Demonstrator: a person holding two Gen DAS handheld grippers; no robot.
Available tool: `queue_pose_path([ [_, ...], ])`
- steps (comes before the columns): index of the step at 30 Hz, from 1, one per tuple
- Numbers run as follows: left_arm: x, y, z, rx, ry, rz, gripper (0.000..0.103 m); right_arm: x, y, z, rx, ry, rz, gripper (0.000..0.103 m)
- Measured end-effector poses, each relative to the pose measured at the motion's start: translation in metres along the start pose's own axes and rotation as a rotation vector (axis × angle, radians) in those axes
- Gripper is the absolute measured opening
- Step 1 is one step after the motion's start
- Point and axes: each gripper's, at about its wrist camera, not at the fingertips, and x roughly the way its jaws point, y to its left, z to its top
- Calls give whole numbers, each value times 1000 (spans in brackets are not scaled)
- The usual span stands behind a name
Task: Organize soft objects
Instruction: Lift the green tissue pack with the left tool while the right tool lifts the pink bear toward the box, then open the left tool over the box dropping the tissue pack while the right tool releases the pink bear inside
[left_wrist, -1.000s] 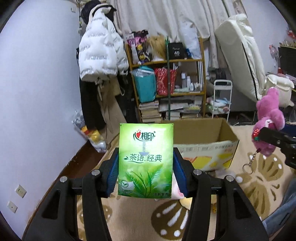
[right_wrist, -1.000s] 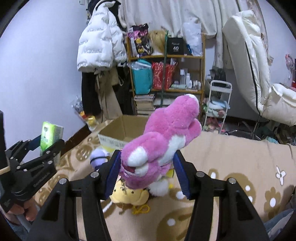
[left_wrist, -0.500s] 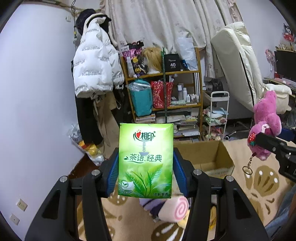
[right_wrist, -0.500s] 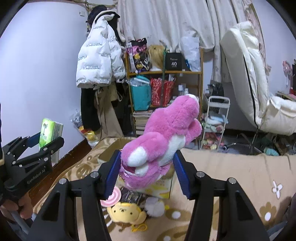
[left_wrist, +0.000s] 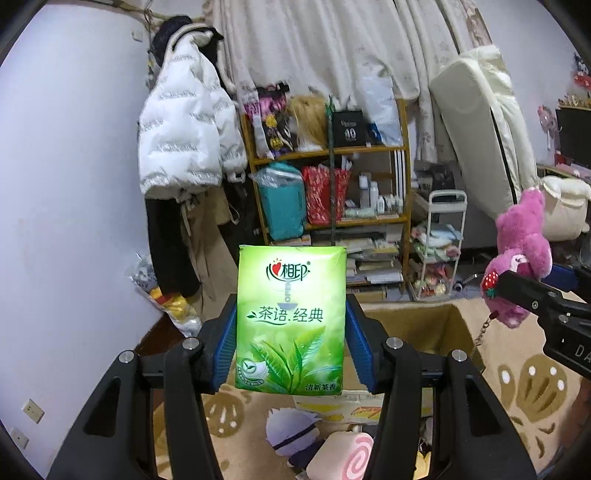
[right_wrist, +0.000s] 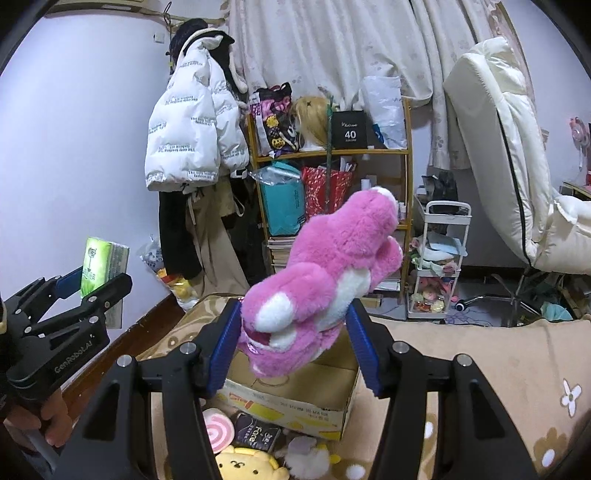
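Note:
My left gripper (left_wrist: 291, 343) is shut on a green tissue pack (left_wrist: 291, 317) and holds it upright in the air; the pack also shows at the left of the right wrist view (right_wrist: 103, 266). My right gripper (right_wrist: 293, 343) is shut on a pink plush bear (right_wrist: 325, 280), held above an open cardboard box (right_wrist: 295, 395). The bear, with a keychain hanging from it, shows at the right of the left wrist view (left_wrist: 521, 251). The box (left_wrist: 417, 325) sits on a patterned beige blanket below both grippers.
In front of the box lie a pink swirl roll plush (right_wrist: 218, 432), a yellow plush (right_wrist: 243, 465), a dark packet (right_wrist: 258, 434) and a purple-haired doll (left_wrist: 291, 432). Behind stand a cluttered shelf (left_wrist: 332, 184), a hanging white jacket (left_wrist: 188, 136) and a white cart (right_wrist: 439, 258).
Both grippers have risen and tilted up with their loads still held. The box and the toys on the blanket have dropped lower in both views.

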Motion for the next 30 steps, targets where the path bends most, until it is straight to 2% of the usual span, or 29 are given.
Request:
queue_pose_path([
  [7,41,-9,-11,-9,76,-48,53,30,-8,-17,22,42,2,61],
  [9,53,-14,-18,23,116,-81,53,40,-12,-22,37,66,8,61],
  [21,94,-34,-37,75,214,-106,54,83,-25,-39,63,166,52,63],
  [26,104,-39,-43,74,262,-127,54,88,-28,-42,62,172,45,64],
  [30,103,-42,-42,78,261,-95,71,92,-27,-47,56,201,41,64],
])
